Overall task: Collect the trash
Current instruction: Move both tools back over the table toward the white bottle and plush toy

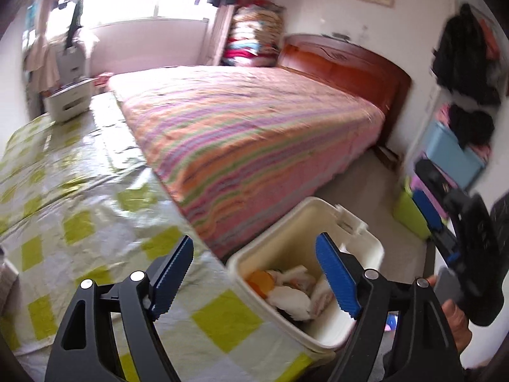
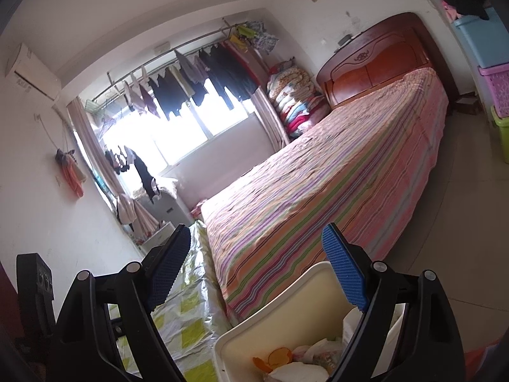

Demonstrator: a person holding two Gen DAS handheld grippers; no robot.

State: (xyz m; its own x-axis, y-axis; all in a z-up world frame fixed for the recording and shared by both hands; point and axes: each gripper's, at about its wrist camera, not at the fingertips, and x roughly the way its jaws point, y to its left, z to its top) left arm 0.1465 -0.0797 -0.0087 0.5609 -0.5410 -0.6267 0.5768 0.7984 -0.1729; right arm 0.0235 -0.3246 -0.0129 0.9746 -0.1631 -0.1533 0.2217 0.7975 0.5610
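A cream plastic trash bin (image 1: 286,242) stands on the floor beside the bed; it also shows in the right wrist view (image 2: 305,299). Inside lie crumpled white tissues (image 1: 292,302) and orange peel (image 1: 261,281); both show in the right wrist view too, tissues (image 2: 296,369) and peel (image 2: 278,358). My left gripper (image 1: 254,273) is open and empty, above the bin's left rim. My right gripper (image 2: 261,270) is open and empty above the bin. The right gripper shows in the left wrist view as a black body (image 1: 474,254) with a blue pad at the right.
A bed with a striped pink cover (image 1: 248,133) and wooden headboard (image 1: 346,63) fills the middle. A green-checked sheet (image 1: 79,210) covers the surface at the left. Coloured storage boxes (image 1: 451,156) and a green bin (image 1: 410,213) stand at the right wall.
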